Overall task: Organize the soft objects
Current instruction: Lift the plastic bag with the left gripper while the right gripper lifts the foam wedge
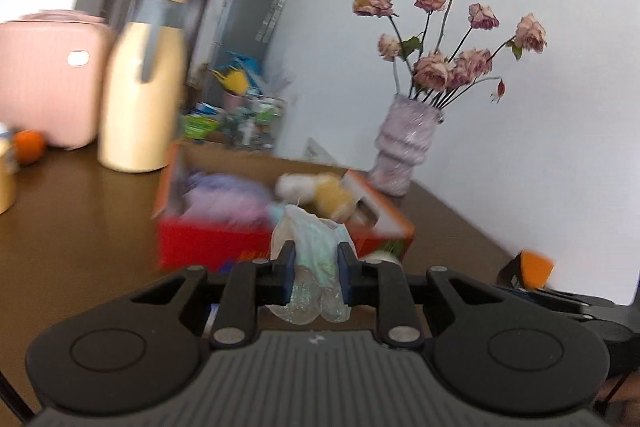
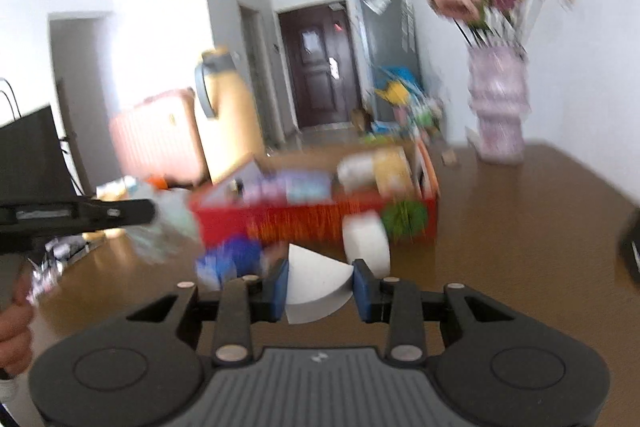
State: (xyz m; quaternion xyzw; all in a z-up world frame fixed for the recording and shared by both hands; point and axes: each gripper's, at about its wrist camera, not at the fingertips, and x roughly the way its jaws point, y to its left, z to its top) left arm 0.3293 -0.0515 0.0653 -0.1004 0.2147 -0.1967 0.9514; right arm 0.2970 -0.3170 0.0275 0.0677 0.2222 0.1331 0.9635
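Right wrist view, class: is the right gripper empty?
No: the right gripper is shut on a white wedge-shaped piece clamped between its blue pads.

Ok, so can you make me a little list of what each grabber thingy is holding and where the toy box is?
left gripper: jaws clamped on a glittery pale-green soft toy
right gripper: jaws clamped on a white wedge-shaped piece
box: red cardboard box on the brown table, open on top
inside the box: purple plush, white-and-yellow plush
in front of the box: white roll, blue soft thing, both blurry
behind the box: cream jug, pink case, vase of dried roses
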